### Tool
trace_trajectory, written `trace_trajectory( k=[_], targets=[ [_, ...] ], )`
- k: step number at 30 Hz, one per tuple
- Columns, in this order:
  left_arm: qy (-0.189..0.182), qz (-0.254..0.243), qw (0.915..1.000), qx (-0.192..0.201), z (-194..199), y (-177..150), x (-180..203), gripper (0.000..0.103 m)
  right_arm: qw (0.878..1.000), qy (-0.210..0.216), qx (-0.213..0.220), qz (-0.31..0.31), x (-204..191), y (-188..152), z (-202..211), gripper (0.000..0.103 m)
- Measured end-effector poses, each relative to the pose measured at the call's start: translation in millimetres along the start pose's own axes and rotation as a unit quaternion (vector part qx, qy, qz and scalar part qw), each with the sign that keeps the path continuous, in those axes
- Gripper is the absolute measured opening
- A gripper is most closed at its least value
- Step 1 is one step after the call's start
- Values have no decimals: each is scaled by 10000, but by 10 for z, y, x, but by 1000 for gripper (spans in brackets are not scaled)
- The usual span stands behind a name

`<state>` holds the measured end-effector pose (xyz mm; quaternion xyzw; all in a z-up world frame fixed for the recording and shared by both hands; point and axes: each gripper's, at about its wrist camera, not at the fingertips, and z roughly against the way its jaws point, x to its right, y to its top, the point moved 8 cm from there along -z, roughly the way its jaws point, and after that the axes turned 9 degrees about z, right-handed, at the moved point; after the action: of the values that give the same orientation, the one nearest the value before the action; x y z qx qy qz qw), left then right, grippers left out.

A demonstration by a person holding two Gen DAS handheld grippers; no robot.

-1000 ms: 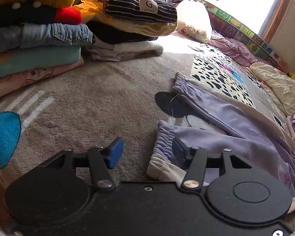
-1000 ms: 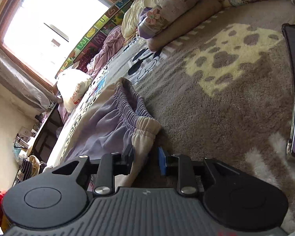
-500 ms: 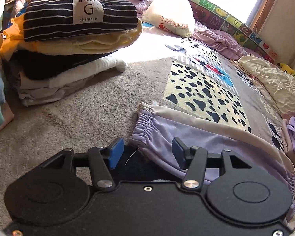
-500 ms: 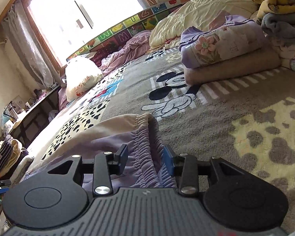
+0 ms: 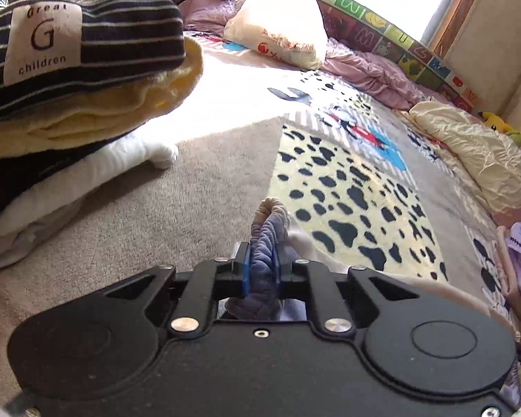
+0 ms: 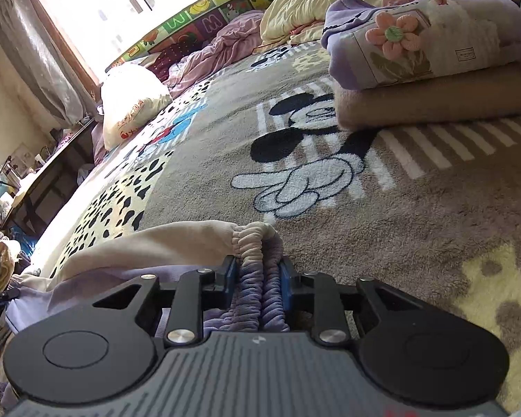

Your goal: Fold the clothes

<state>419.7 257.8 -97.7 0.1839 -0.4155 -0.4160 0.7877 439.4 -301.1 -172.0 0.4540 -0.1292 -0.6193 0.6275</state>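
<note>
The left gripper (image 5: 261, 271) has a matt black plastic body, bright metal rivets and smooth blue pads. Between those pads sits the ribbed, soft knit cuff of the lilac trousers (image 5: 268, 239), edged in cream cloth. The right gripper (image 6: 258, 279) has a ridged grey plastic housing; ahead of it lies the blanket (image 6: 382, 215), a short-pile, fuzzy printed fleece. Left of the left gripper, the striped sweater (image 5: 121, 27) is coarse knit with a smooth woven label.

Both grippers: black bodies w/ round discs, silver screws, blue pads (image 5: 245, 274).
</note>
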Motion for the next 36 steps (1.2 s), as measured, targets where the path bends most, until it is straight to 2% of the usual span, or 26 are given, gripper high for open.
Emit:
trace_trajectory(
  k=[3,5,6,7,8,11,15,21,23,24,25,28,31,33,35,36],
  targets=[
    [-157,301,9993,181,-15,236,-26,11,10000,-13,-14,80,-37,3,-27,27],
    [150,439,9989,70,-213,195,-155,13,9998,-96,-70,184,-57,-17,-50,28],
    [455,477,9978,-59,-335,117,-264,24,9996,-137,-99,222,-63,-29,-64,29],
    [819,532,9949,-234,-462,19,-396,30,9996,-172,-121,211,-55,-41,-78,31],
    [951,574,9935,-267,-493,-37,-459,39,9996,-186,-105,183,-43,-43,-80,32],
    [831,612,9947,-20,-343,-88,-464,43,9997,-201,-51,123,-18,-22,-44,38],
    [722,545,9958,157,-19,-127,-334,43,9989,-390,47,240,-3,39,26,40],
    [-30,-332,9993,-150,436,-512,245,43,9963,-484,297,640,-138,164,214,40],
    [-305,-693,9967,-299,569,-790,473,43,9953,-299,375,844,-269,167,266,41],
    [-461,-979,9934,-378,636,-975,625,43,9946,-70,419,949,-380,157,297,41],
    [-489,-1217,9907,-367,702,-1122,732,43,9937,165,431,1023,-493,135,313,41],
    [-193,-1662,9859,-86,918,-1421,873,42,9888,649,283,1314,-814,-25,294,41],
    [338,-956,9944,313,1240,-1399,447,47,9835,1077,-11,1453,-1092,-253,256,41],
    [930,-491,9924,640,1489,-1353,1,52,9799,1319,-103,1493,-1229,-339,262,41],
    [1294,17,9902,534,1625,-1383,-385,55,9744,1535,-95,1637,-1389,-390,312,41],
    [1327,327,9898,393,1672,-1440,-532,56,9729,1579,-93,1687,-1433,-409,325,41]
  ],
)
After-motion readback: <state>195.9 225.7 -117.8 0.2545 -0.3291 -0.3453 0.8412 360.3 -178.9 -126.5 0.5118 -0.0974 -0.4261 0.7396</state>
